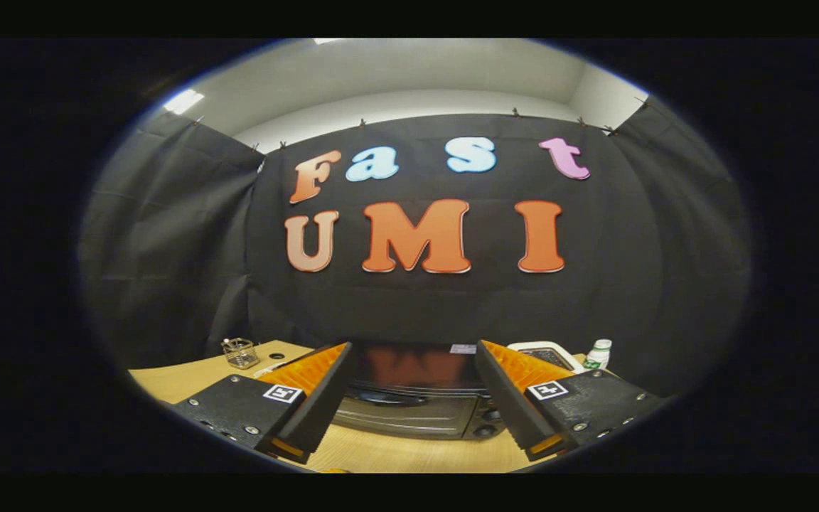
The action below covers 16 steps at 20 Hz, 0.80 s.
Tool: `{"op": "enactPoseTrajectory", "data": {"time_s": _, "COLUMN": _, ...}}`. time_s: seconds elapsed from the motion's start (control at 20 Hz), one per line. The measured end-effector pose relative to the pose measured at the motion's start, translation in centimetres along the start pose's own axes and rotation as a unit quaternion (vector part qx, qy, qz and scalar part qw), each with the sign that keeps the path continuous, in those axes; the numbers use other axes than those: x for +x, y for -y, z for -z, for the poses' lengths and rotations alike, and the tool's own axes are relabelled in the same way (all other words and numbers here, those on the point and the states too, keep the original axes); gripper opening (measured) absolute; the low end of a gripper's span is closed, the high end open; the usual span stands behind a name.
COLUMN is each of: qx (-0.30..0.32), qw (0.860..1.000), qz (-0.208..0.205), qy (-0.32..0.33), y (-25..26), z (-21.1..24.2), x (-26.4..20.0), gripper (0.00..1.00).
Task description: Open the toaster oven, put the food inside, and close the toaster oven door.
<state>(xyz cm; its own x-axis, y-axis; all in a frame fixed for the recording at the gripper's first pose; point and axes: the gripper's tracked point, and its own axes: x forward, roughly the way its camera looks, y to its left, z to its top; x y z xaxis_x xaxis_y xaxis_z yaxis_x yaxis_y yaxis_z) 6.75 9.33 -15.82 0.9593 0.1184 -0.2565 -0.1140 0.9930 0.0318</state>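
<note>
Your gripper (413, 387) hangs above the near part of the wooden worktop (182, 380) with its fingers spread wide apart and nothing between them. The toaster oven (416, 402) sits on the worktop just beyond your fingertips, framed in the gap between them, its door closed and its knobs at its right end. Toward the worktop's far left edge stands a small wire basket (240, 352), and near the far right corner a white device (541, 352) and a small white bottle (599, 354).

The camera rides on the gripper (413, 355), low over the counter (189, 380), facing the booth's back wall (jaws spread wide), toaster oven (409, 405) close ahead.
</note>
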Motion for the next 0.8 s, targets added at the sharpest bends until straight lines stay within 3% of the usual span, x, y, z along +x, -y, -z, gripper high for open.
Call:
{"op": "enactPoseTrajectory", "data": {"time_s": 0.2, "qx": -0.006, "qw": 0.999, "qz": -0.006, "qy": -0.033, "y": -1.9, "z": 3.5, "x": 2.9, "gripper": 0.99}}
{"op": "enactPoseTrajectory", "data": {"time_s": 0.55, "qx": -0.026, "qw": 0.998, "qz": 0.027, "qy": -0.045, "y": -1.9, "z": 6.7, "x": 6.2, "gripper": 1.00}}
{"op": "enactPoseTrajectory", "data": {"time_s": 0.8, "qx": -0.008, "qw": 0.997, "qz": 0.017, "qy": -0.069, "y": -2.4, "z": 8.9, "x": 7.0, "gripper": 1.00}}
